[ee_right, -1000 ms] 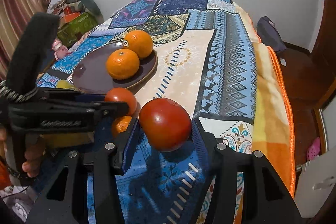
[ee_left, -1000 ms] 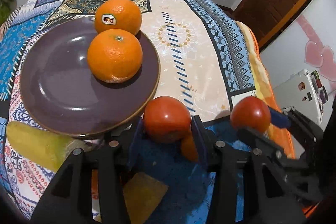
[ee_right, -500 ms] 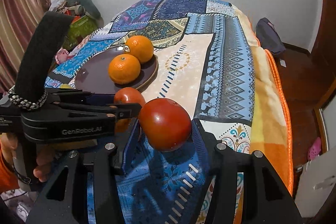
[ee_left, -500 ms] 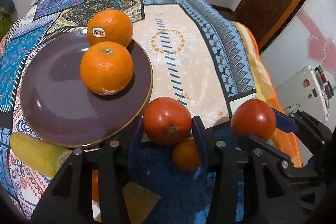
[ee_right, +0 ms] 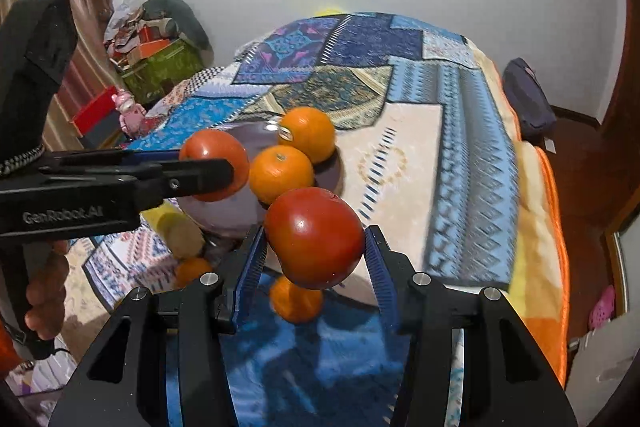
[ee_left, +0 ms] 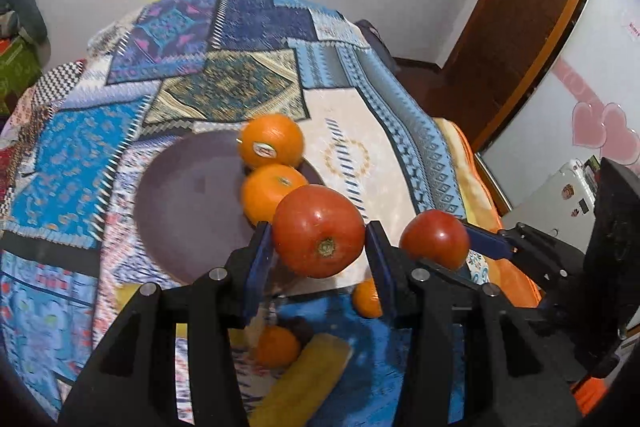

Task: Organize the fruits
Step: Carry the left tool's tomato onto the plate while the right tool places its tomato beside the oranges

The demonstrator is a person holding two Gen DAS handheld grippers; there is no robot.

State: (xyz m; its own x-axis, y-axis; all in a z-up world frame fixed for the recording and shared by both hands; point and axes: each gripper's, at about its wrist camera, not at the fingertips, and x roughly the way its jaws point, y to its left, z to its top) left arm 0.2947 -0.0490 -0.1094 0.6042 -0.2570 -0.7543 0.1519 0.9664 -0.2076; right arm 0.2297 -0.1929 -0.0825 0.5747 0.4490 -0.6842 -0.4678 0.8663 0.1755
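Left gripper (ee_left: 319, 241) clamps tomato (ee_left: 319, 231), right gripper (ee_right: 315, 245) clamps second tomato (ee_right: 314, 237), both above cloth near plate (ee_left: 180, 211). Lower gently beside oranges (ee_left: 272, 141); release only once tomatoes rest.

Red tomatoes (ee_left: 319, 230), orange oranges (ee_left: 271, 140), purple plate (ee_left: 180, 203), blue-toned patchwork-patterned blanket (ee_left: 248, 39), black tongs (ee_right: 316, 251) with blue pads (ee_right: 251, 263).

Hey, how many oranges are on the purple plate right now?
2. Both sit at the plate's right edge: one with a sticker at the far side, the other just in front of it, partly behind the tomato held in the left tool.
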